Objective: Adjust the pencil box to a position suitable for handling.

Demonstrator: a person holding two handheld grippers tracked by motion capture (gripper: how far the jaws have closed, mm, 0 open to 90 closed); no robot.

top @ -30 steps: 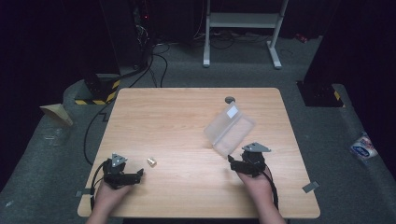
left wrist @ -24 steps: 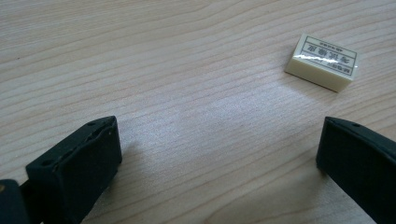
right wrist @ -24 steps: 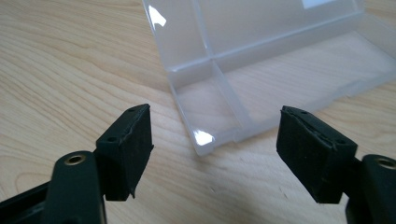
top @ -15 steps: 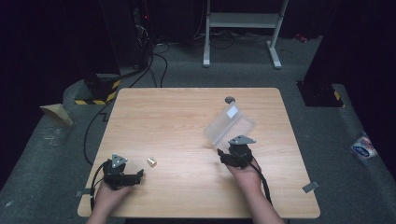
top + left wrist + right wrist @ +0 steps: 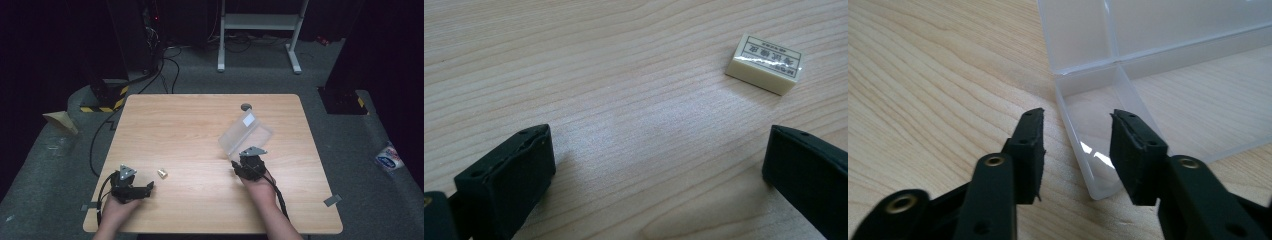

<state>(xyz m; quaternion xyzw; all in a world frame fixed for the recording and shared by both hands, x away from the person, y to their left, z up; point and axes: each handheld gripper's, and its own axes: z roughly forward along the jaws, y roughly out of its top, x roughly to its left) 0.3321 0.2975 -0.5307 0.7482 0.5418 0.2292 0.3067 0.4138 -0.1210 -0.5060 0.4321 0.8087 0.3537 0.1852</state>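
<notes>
The box — a clear plastic case with its lid open — lies toward the right edge of the surface, a little past the middle, and its near corner wall stands between the jaws of our right hand-held gripper. A second ago this gripper sat nearer the front edge, short of the box; it has since come forward to the box's near corner. Its jaws have just been closing, with the thin wall of the open compartment between them. In the right gripper view the pads look close to that wall on either side, yet we see a gap on each — so we read them as narrowed but not yet clamped. We take this as the start of a grasp on the box wall, perhaps to steady or move the box.

Our left hand-held gripper rests near the front left corner, where it was a second ago, jaws wide apart with nothing between them. A small pale eraser lies just beyond it on the bare wood, untouched and in the same spot. A small dark round thing sits near the far edge, behind the box.

If the eraser is meant for the box, that part is not yet begun.
</notes>
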